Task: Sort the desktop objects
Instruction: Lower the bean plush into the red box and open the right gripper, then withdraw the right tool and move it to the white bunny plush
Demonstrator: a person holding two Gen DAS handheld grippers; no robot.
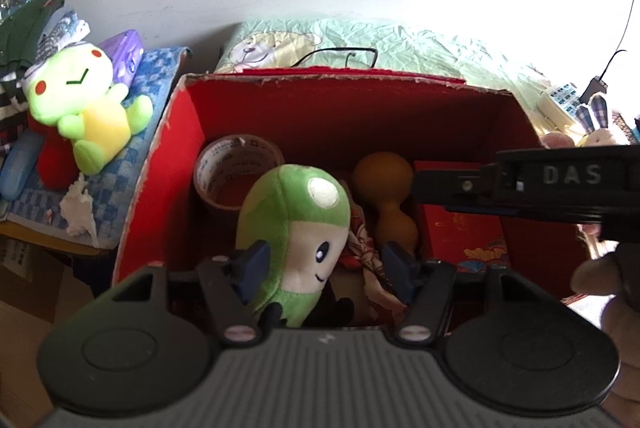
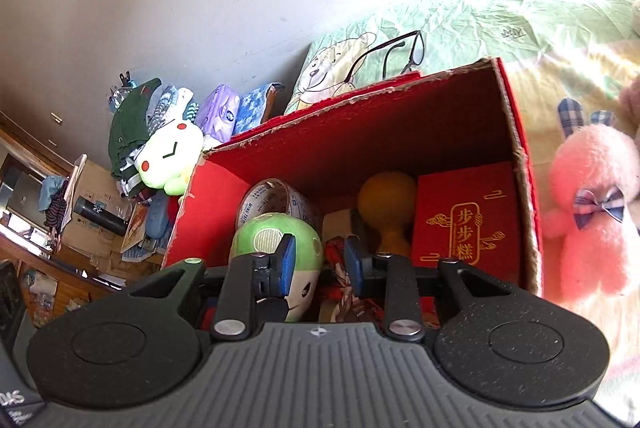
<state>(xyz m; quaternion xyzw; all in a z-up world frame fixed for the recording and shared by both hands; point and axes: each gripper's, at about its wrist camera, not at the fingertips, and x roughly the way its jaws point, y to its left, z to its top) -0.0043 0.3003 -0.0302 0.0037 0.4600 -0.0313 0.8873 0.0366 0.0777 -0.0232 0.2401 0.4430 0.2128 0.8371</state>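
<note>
My left gripper (image 1: 324,264) stands wide, pads clear of the green plush toy (image 1: 296,232) sitting low and centre in the red box (image 1: 168,164). My right gripper (image 2: 320,262) is narrow and empty. The toy leans on the tape roll (image 1: 228,168); I judge a careless withdrawal could snag it and tip it out.

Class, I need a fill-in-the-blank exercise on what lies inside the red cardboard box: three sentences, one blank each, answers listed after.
1. The mushroom plush toy in the red cardboard box has a cap coloured ____.
2. The roll of tape leans in the box's far ____ corner in both views.
3. The gourd stands directly left of the ____ gift box.

Missing words: green; left; red
</note>
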